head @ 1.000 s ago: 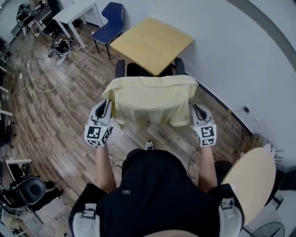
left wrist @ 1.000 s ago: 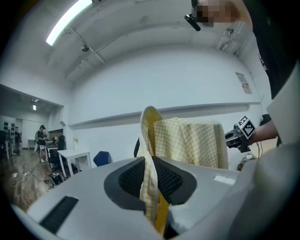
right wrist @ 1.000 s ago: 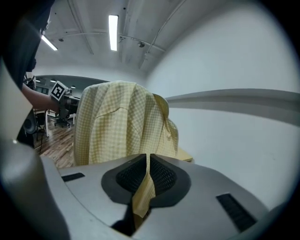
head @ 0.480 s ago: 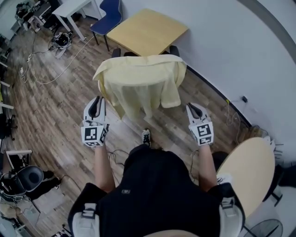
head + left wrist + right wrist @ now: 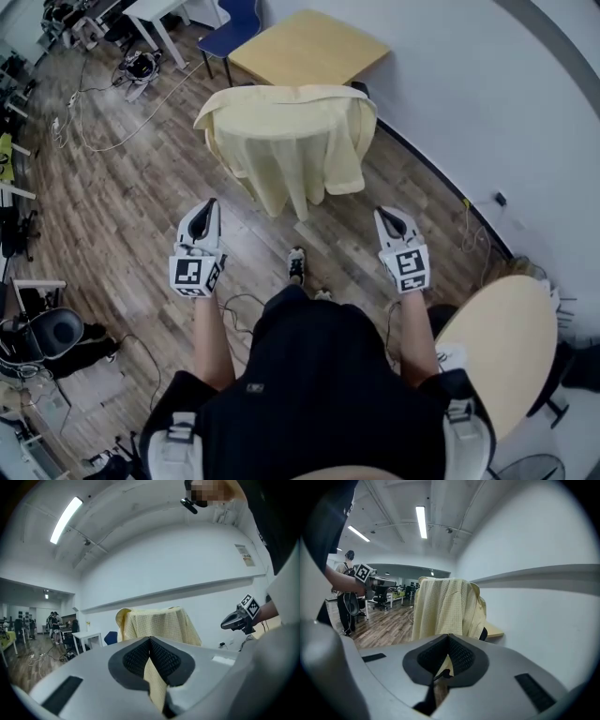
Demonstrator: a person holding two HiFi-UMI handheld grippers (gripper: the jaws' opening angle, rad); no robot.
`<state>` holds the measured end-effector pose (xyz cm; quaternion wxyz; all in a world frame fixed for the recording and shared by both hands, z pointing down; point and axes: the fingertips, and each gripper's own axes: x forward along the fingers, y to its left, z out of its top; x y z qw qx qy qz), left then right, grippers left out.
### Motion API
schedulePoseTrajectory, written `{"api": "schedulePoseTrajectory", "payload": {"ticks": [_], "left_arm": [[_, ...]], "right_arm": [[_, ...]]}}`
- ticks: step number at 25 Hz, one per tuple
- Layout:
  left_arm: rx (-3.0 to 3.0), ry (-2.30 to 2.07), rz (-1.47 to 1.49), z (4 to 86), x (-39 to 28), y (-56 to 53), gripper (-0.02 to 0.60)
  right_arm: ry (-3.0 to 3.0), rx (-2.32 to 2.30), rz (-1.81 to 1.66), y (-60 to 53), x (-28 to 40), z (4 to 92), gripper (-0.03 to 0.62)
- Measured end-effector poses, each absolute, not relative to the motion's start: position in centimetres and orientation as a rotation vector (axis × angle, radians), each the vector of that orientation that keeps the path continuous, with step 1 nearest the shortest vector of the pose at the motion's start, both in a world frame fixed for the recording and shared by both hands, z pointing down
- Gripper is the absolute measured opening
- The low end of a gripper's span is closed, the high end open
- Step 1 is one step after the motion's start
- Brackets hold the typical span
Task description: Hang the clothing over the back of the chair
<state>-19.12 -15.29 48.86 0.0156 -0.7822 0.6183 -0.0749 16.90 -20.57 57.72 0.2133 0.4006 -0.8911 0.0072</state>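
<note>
With the shirt [image 5: 291, 141] draped over the chair [image 5: 483, 633] back's top edge, left gripper [image 5: 208, 208] and right gripper [image 5: 383, 216] hang clear, jaws together, empty; hanging appears complete, so no further grasp is needed.

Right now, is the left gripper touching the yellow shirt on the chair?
Apart. The head view shows wooden floor between the left gripper and the hanging hem of the yellow shirt. Its jaws are shut, empty.
</note>
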Motion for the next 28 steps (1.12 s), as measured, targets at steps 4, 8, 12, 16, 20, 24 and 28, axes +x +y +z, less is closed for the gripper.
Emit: {"api": "schedulePoseTrajectory", "payload": {"ticks": [4, 8, 12, 16, 20, 24, 28], "left_arm": [[-2.458, 1.923, -0.247, 49.6, -17.6, -13.2, 0.0], [-2.55, 1.916, -0.204, 51.1, -16.2, -11.6, 0.002], [-2.581, 1.907, -0.237, 51.9, -15.5, -10.2, 0.0], [-2.58, 1.9, -0.236, 51.4, -15.2, -9.9, 0.001], [-2.565, 1.901, -0.227, 50.9, -15.2, -9.7, 0.001], [-2.566, 1.907, -0.228, 50.9, -15.1, -9.6, 0.002], [-2.563, 1.916, -0.229, 50.6, -15.3, -9.2, 0.002]], "right_arm": [[-2.491, 1.093, 0.015, -19.2, 18.0, 57.9, -0.005], [-2.509, 1.102, -0.003, -18.3, 19.1, 58.0, -0.005], [-2.493, 1.108, 0.019, -17.2, 19.7, 58.6, -0.005], [-2.504, 1.113, 0.003, -17.0, 19.9, 58.1, -0.005], [-2.506, 1.122, 0.009, -16.9, 19.8, 57.8, -0.005], [-2.508, 1.117, 0.014, -16.8, 19.8, 58.0, -0.005], [-2.5, 1.117, 0.023, -16.6, 19.9, 57.8, -0.005]]}}
